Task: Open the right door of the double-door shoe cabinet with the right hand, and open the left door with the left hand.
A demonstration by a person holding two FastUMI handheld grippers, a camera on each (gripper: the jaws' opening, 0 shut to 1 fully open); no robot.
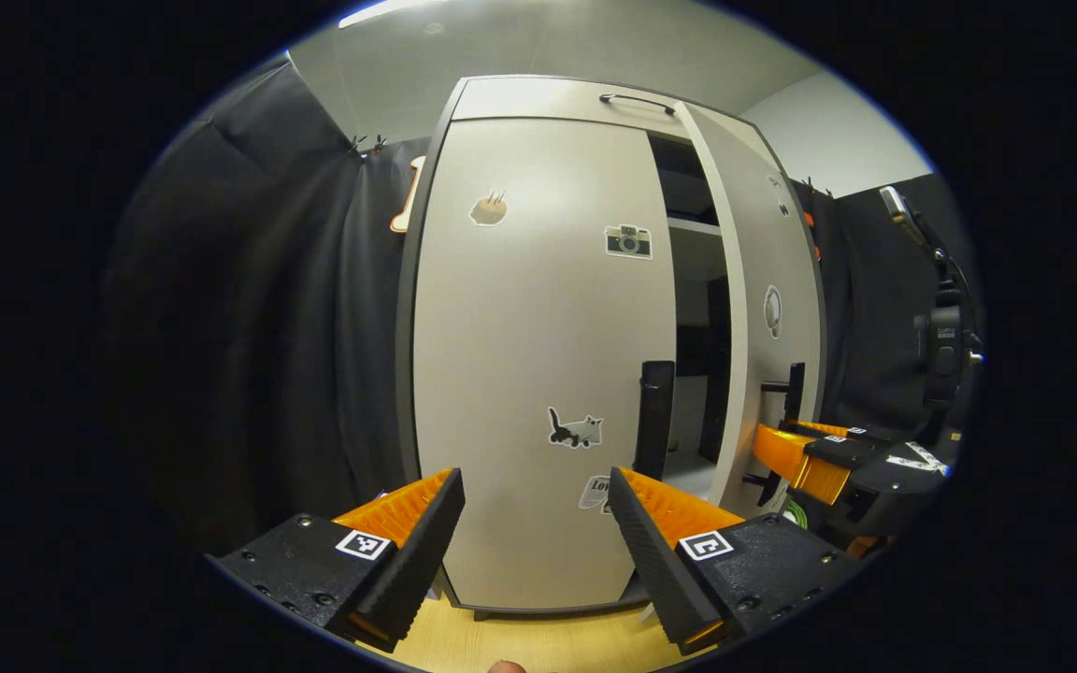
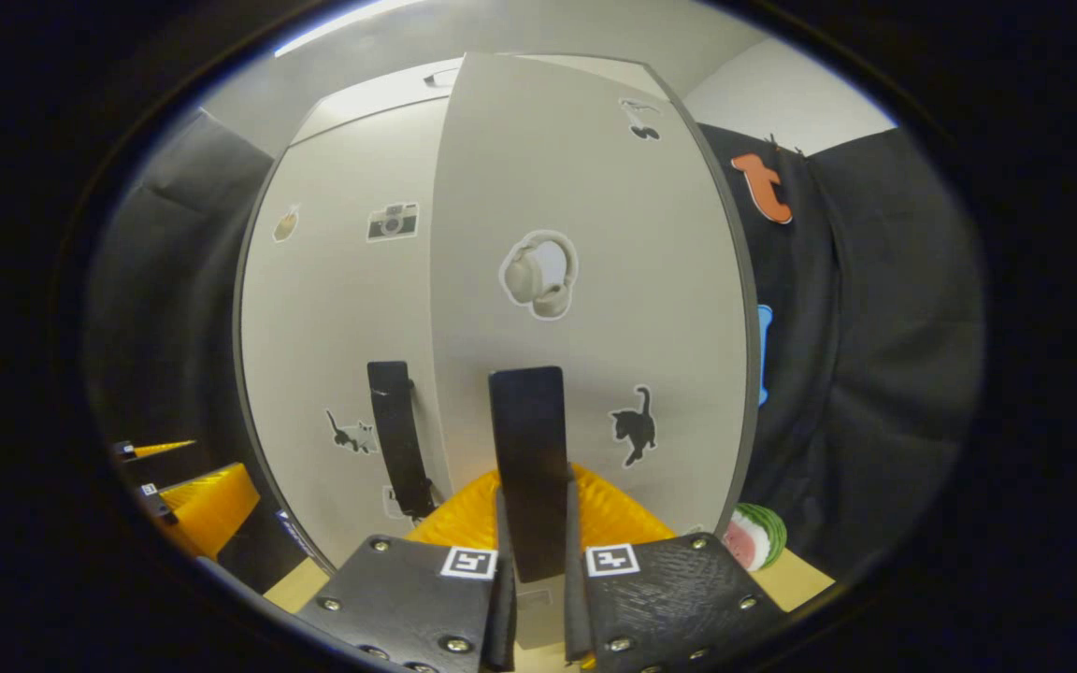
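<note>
The white shoe cabinet (image 1: 538, 98) stands straight ahead. Its left door (image 1: 520, 355) is closed, with a black vertical handle (image 1: 655, 416) at its right edge. The right door (image 1: 772, 308) is swung partly outward, showing dark shelves inside. My left gripper (image 1: 534, 505) is open, short of the left door, with the handle just right of its right finger. In the right gripper view, my right gripper (image 2: 534, 537) is shut on the right door's black handle (image 2: 527, 449). The left door's handle (image 2: 398, 435) shows to its left, and the left gripper (image 2: 202, 505) at the far left.
Black cloth walls flank the cabinet on both sides. A pale wooden floor (image 1: 520, 640) lies below. A camera on a stand (image 1: 945, 346) is at the right in the left gripper view. A watermelon-patterned object (image 2: 755, 536) sits on the floor right of the cabinet.
</note>
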